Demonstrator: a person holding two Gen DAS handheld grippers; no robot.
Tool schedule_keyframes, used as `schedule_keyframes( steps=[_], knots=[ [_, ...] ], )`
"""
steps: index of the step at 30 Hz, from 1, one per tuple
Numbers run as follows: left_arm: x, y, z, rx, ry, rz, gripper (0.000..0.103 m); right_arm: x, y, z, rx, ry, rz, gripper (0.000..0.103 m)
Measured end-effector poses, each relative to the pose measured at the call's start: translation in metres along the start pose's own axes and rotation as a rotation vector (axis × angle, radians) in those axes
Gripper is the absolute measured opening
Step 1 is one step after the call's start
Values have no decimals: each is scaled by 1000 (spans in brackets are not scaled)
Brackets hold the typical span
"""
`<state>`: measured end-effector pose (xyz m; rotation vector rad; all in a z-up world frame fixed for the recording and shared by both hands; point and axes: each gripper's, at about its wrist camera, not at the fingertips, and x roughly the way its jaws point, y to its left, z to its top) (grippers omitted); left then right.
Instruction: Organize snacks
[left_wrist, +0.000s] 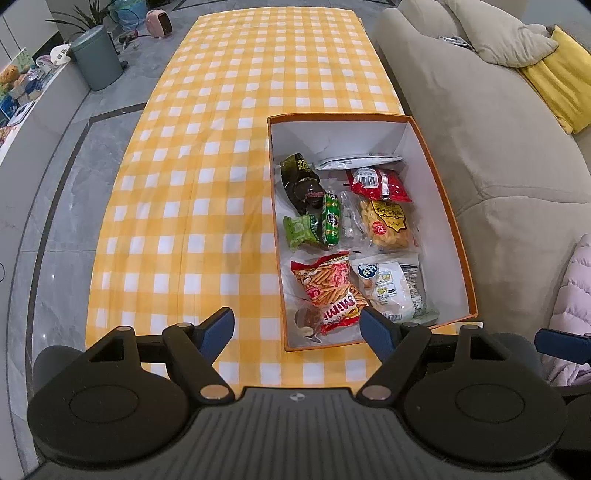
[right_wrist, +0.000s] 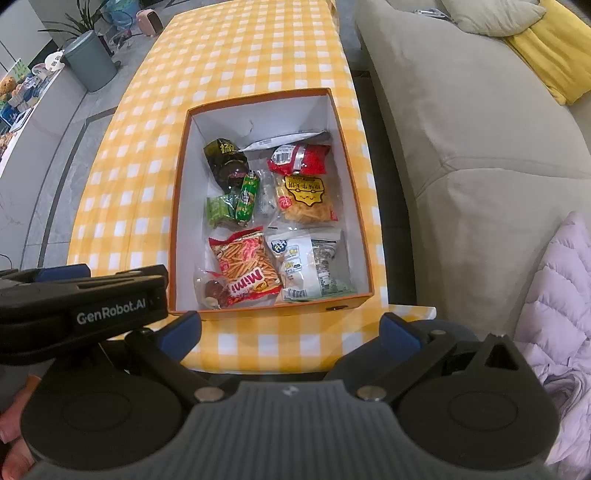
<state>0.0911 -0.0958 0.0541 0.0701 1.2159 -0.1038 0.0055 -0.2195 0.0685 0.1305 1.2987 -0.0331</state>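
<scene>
- The orange box (left_wrist: 439, 206) sits at the near end of my checked tablecloth (left_wrist: 221, 184), beside the sofa (left_wrist: 480, 147), long axis running away from me.
- Glossy snack packets (right_wrist: 247, 264) lie flat inside it.
- My left gripper (left_wrist: 297, 332) and right gripper (right_wrist: 291, 332) both stand spread, empty.
- Only the right view shows the box's near outer wall; something dark there, maybe a hole.

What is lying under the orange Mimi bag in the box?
Under the Mimi bag, a clear packet with something brown pokes out at its near left corner. The rest beneath is covered.
</scene>
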Motion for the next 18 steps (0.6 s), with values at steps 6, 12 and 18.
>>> schedule_keyframes(
  steps=[6, 12, 18],
  knots=[
    [-2, -2, 0, 11, -13, 8, 91, -4, -1, -2, 3, -9, -1, 100],
    [-7, -6, -4, 14, -22, -7, 91, -6, -1, -4, 6, -15, -1, 100],
    [-13, -8, -7, 23, -40, -10, 91, -9, -1, -7, 2, -25, -1, 100]
  ],
)
